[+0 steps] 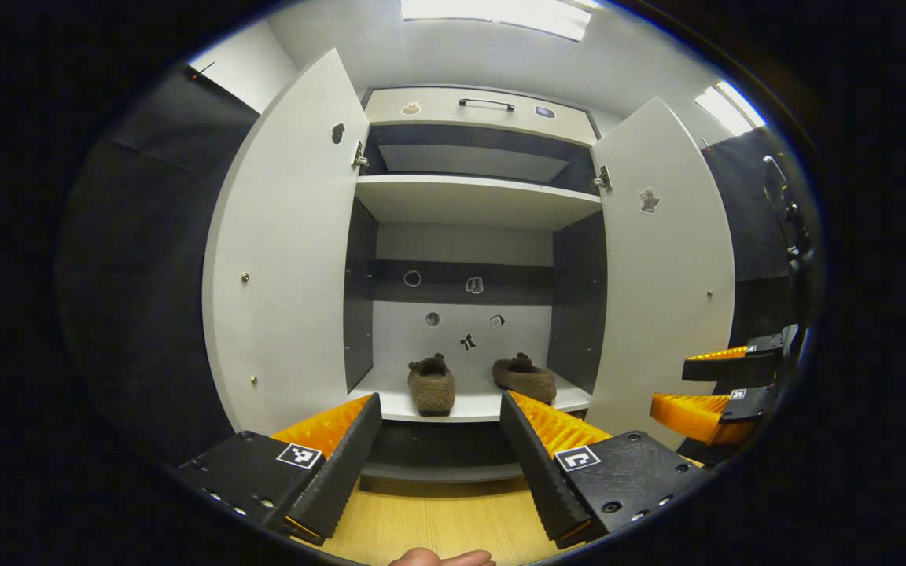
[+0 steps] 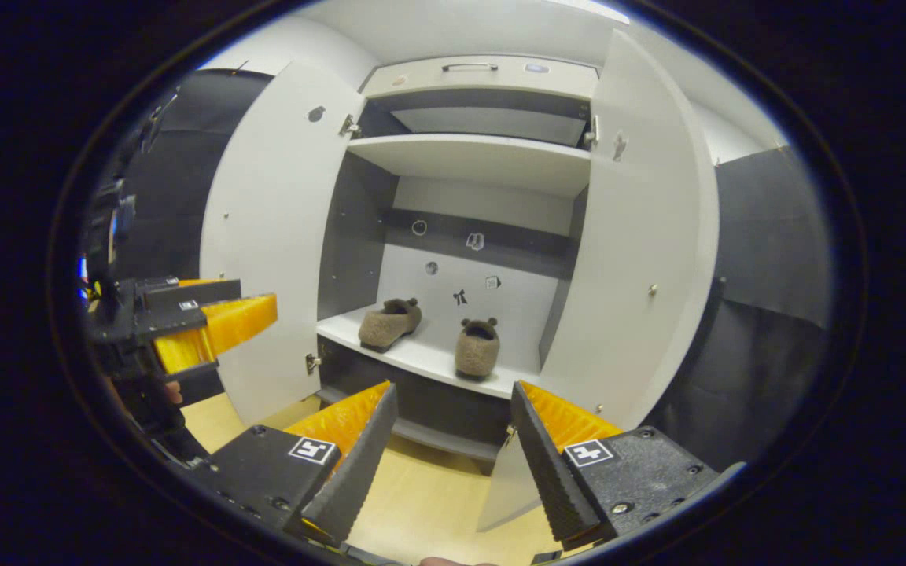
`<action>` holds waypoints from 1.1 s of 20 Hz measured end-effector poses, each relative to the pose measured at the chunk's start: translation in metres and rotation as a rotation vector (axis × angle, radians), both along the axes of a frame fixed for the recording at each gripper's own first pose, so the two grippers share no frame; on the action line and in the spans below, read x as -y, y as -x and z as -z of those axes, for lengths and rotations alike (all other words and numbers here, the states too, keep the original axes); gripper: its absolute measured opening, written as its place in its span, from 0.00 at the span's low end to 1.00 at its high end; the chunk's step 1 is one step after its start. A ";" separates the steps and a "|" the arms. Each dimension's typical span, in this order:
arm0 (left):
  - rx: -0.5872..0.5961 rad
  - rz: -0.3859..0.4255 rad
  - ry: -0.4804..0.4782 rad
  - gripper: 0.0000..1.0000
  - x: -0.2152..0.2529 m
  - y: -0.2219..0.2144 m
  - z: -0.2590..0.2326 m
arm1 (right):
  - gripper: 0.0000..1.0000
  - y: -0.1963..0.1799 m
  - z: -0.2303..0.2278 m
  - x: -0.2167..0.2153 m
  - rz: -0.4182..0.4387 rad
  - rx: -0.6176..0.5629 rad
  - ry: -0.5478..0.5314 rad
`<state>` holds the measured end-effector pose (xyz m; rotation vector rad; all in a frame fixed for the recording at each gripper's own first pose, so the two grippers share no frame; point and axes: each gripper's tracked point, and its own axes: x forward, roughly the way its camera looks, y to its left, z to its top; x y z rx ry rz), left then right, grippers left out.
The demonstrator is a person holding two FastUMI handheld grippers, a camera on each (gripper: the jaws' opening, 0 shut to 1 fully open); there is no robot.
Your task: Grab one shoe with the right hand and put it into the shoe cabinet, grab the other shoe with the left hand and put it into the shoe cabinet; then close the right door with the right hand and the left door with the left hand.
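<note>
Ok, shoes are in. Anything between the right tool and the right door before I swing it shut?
Nothing visible. The right tool is open and empty, close to the right door. Both shoes sit on the shelf, inside the door's swing.

The left gripper [image 1: 441, 448] is held level with its jaws spread wide and nothing between them. The right gripper [image 2: 453, 448] is likewise wide open and empty, held beside the left one. A fingertip [image 1: 441, 557] shows behind the left gripper.

2 brown fuzzy shoes [image 1: 432, 385] [image 1: 525, 378] apart on cabinet's bottom shelf [image 1: 476, 406]; both doors [image 1: 284, 251] [image 1: 661, 267] open.
</note>
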<state>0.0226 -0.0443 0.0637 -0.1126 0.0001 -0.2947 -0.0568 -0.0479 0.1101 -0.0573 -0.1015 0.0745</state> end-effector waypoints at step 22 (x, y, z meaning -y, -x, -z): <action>-0.189 0.053 0.092 0.92 0.025 -0.002 0.054 | 0.85 -0.003 0.013 0.144 0.265 -0.038 0.038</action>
